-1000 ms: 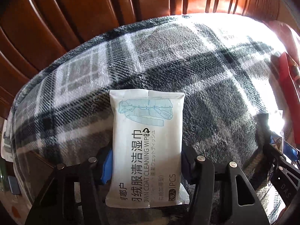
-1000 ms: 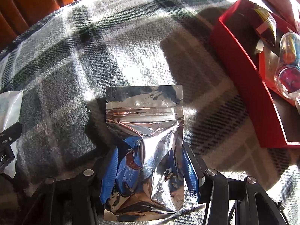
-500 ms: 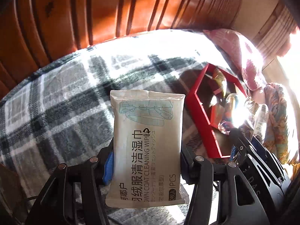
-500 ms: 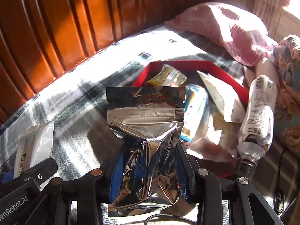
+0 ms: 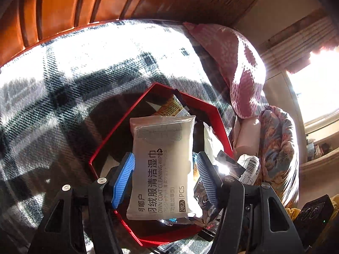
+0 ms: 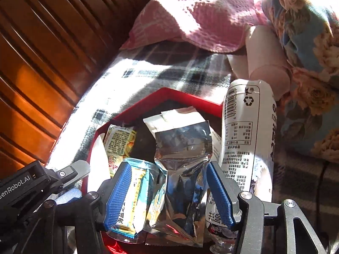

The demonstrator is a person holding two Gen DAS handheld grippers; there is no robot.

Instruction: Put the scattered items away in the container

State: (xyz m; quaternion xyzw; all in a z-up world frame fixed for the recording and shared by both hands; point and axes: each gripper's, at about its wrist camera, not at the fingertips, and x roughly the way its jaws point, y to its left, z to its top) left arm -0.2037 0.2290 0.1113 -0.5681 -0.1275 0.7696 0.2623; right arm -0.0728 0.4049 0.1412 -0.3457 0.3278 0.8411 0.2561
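the left gripper (image 5: 164,175) is spread wide over the red box (image 5: 99,154), its blue pads (image 5: 124,177) standing clear of the white wipes packet (image 5: 162,165) on both sides. the packet lies between the fingers but is no longer pinched; it rests over the box's contents, its printed face up, with a yellow snack wrapper (image 5: 171,105) showing beyond its far edge and crinkled foil beside its right edge.

the right gripper (image 6: 169,190) is also released, its jaws parted far wider than the silver foil pouch (image 6: 182,169) between them. the pouch sits inside the red box (image 6: 169,93), touching neither blue pad (image 6: 119,194) as far as the view shows. a shiny blue and yellow packet (image 6: 135,199) lies just beside the pouch, right against the left-hand pad. a yellow printed sachet (image 6: 119,141) and a torn white packet (image 6: 171,118) lie deeper in the box.

a clear plastic bottle (image 6: 247,139) with a white label lies along the box's right side, close to the right-hand pad. the box rests on a black and white plaid blanket (image 5: 74,67) on the bed, next to a pink pillow (image 6: 201,14) and a floral quilt (image 6: 307,42), with a wooden headboard (image 6: 42,53) behind. part of the left gripper's body shows at the lower left of the right wrist view.
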